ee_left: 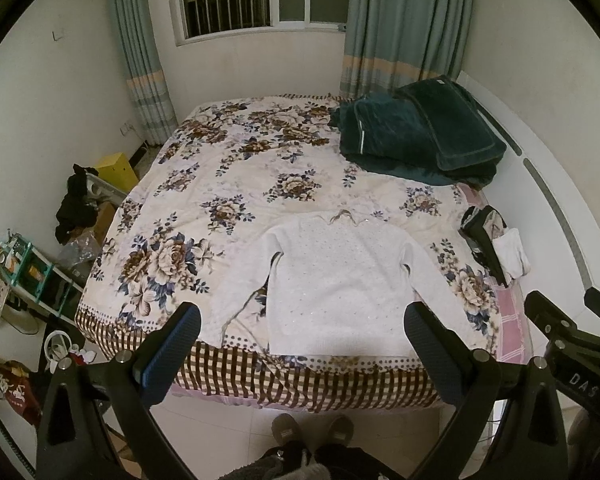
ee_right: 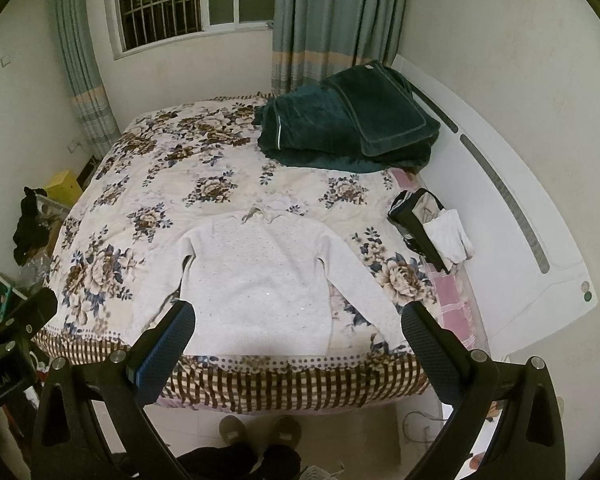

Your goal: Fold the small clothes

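Note:
A small white knit sweater (ee_left: 340,280) lies flat and spread out, sleeves angled down, near the front edge of the floral bed cover (ee_left: 204,184). It also shows in the right wrist view (ee_right: 260,280). My left gripper (ee_left: 302,320) is open and empty, held above the bed's front edge with the sweater's hem between its fingers in view. My right gripper (ee_right: 298,320) is open and empty, likewise held back from the sweater's hem. The right gripper's body shows at the right edge of the left wrist view (ee_left: 572,352).
A folded dark green blanket (ee_left: 416,136) lies at the bed's far right corner. A black bag with white cloth (ee_left: 496,244) sits at the right edge by the white headboard (ee_right: 512,216). Clutter and a yellow box (ee_left: 118,170) stand on the floor left. My slippers (ee_left: 312,432) are below.

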`<state>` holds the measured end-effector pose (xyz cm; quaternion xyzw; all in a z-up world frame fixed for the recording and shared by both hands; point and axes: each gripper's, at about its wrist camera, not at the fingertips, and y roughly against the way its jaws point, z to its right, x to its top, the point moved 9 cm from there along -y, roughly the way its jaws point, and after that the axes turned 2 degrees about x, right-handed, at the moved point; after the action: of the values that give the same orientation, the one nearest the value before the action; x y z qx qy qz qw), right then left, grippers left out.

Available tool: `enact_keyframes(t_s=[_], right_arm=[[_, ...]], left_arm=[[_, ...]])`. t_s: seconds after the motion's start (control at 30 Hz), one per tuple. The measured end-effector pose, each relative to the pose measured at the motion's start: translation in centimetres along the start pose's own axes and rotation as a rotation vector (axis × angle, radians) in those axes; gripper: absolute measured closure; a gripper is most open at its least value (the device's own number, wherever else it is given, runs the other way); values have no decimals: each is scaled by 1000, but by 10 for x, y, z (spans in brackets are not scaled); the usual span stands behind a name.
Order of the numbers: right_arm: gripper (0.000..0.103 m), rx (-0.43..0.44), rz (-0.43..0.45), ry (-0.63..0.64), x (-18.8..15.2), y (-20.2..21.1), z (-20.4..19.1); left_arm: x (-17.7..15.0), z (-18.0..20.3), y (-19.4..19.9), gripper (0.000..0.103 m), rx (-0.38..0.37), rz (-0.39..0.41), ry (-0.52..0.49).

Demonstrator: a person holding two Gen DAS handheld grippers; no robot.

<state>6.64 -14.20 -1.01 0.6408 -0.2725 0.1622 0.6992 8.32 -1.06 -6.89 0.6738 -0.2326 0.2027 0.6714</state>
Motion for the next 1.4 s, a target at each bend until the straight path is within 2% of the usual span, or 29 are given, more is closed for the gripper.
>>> enact_keyframes(t_s=[0.13, 0.2, 0.3, 0.47, 0.57, 0.67, 0.73, 0.8, 0.97, 1.07, 1.13, 1.17, 1.2, 1.27, 1.4], right_arm=[[0, 22, -43, -95, -7, -51, 18], [0, -4, -71, -152, -15, -81, 35], [0, -62, -145, -268, -39, -139, 74], [0, -123, -303, -501, -102, -242, 174], [2, -157, -357, -651, -147, -305, 248], [14, -157, -390, -805, -189, -367, 316], [15, -160, -439, -902, -225, -423, 360], [15, -124, -476, -997, -255, -476, 391], [14, -92, -584, -1149, -334, -593, 429], [14, -2, -597, -1236, -357, -645, 426], [14, 25, -576, -1240, -355, -662, 423], [23, 27, -544, -1221, -349, -667, 422], [55, 18, -530, -1187, -341, -670, 422], [94, 40, -520, -1131, -326, -673, 417], [95, -13, -411, -1007, -281, -653, 447]], left_arm=[[11, -7, -26, 0, 50, 65, -7], [15, -10, -48, 0, 78, 99, -18], [9, -15, -96, 0, 113, 95, -48], [-11, -4, -196, 0, 150, 5, -108], [-28, 6, -253, 0, 183, -74, -126], [-44, 18, -301, 0, 214, -137, -130], [-57, 25, -338, 0, 244, -180, -136], [-71, 28, -367, 0, 266, -216, -128], [-119, 36, -457, 0, 302, -379, -72], [-137, 41, -493, 0, 326, -428, -63], [-143, 45, -512, 0, 340, -444, -65], [-146, 47, -522, 0, 343, -449, -67], [-148, 50, -530, 0, 345, -452, -72], [-148, 57, -543, 0, 336, -453, -86], [-143, 74, -561, 0, 284, -445, -91]])
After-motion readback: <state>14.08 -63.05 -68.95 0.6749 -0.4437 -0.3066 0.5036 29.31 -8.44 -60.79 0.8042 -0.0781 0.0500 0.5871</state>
